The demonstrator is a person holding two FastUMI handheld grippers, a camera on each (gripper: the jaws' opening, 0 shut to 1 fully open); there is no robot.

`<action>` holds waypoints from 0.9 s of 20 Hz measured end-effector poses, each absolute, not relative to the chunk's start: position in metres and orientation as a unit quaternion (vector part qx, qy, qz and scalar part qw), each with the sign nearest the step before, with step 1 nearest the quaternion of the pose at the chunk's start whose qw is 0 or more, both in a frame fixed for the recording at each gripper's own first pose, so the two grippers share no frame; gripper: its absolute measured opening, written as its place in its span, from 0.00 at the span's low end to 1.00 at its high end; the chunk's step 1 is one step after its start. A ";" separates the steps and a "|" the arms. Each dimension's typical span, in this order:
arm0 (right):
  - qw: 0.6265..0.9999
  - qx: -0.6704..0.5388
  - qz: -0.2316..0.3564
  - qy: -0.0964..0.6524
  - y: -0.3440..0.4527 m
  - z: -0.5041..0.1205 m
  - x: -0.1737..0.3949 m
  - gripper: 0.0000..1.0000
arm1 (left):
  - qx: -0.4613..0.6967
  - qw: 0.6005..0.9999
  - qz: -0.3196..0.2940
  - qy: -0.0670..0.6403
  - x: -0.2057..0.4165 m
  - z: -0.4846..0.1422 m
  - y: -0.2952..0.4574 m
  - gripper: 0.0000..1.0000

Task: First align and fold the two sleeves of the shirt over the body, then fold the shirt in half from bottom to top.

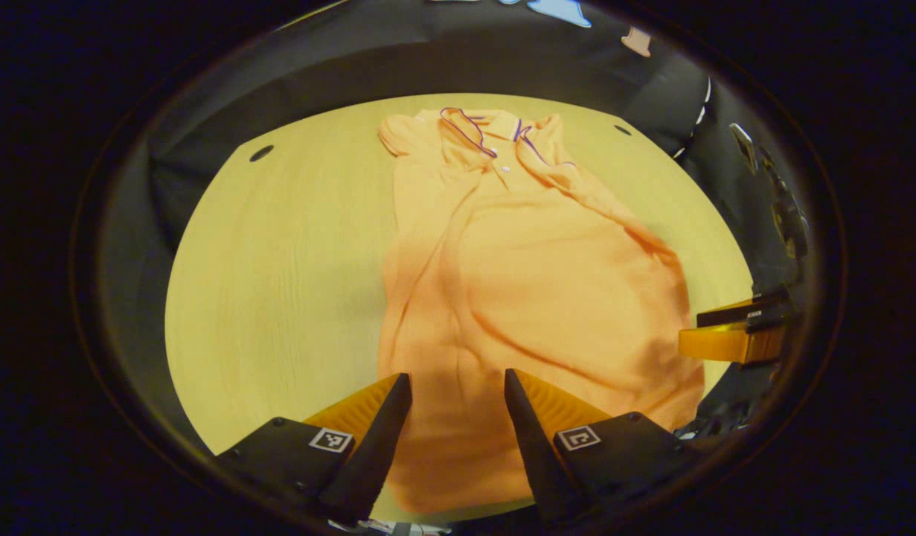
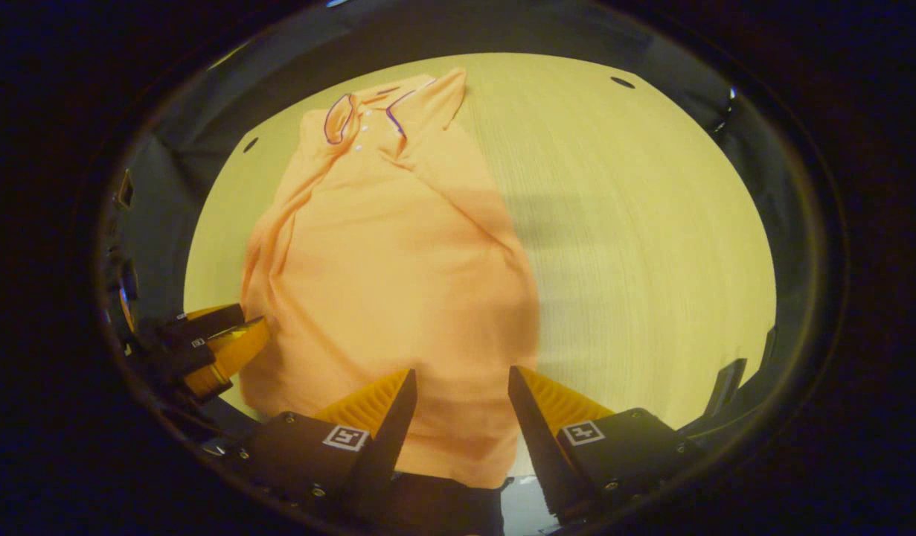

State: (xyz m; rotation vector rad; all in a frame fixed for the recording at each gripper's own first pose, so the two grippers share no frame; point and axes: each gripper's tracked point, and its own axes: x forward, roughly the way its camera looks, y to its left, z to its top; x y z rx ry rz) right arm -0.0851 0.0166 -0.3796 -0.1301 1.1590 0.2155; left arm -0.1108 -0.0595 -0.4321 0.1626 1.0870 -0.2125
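Both tools hang over the near edge of the desk (image 1: 279, 246), pointed forward along the shirt towards the far side. The left tool (image 1: 458, 387) stands with its fingers spread to a moderate gap above the hem, holding nothing. The right tool (image 2: 461, 383) is parted about as wide over the hem's right end, also holding nothing. In the left gripper view the right tool shows at the right, just beside the shirt's side edge; whether it touches the cloth I cannot tell. In the right gripper view the left tool appears low on the left, close by the shirt's other side.

The shirt (image 1: 532, 283) is an orange polo lying lengthwise down the middle of the desk, collar (image 1: 487, 130) at the far end, hem near. The collar carries thin dark piping and small pale buttons run down the placket. Both sleeves look folded in over the body, giving a narrow, roughly oblong shape with soft diagonal creases. The cloth looks like a fine knit. The desk is pale wood with fine straight grain.
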 end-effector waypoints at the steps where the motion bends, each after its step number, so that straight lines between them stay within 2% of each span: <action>1: 0.824 -0.071 0.100 0.553 0.014 -0.385 -0.090 0.79 | 0.078 0.842 -0.099 0.524 -0.118 -0.436 -0.057 0.82; 6: 0.797 -0.111 0.092 0.587 0.007 -0.406 -0.104 0.79 | 0.116 0.828 -0.096 0.540 -0.130 -0.446 -0.050 0.82; 10: 0.792 -0.130 0.083 0.590 0.006 -0.406 -0.100 0.77 | 0.115 0.824 -0.087 0.548 -0.128 -0.447 -0.050 0.82; 14: 0.774 -0.153 0.069 0.611 0.006 -0.408 -0.100 0.81 | 0.116 0.814 -0.082 0.563 -0.128 -0.446 -0.050 0.83; 18: 0.765 -0.147 0.062 0.624 0.007 -0.408 -0.100 0.80 | 0.120 0.808 -0.084 0.571 -0.127 -0.447 -0.050 0.84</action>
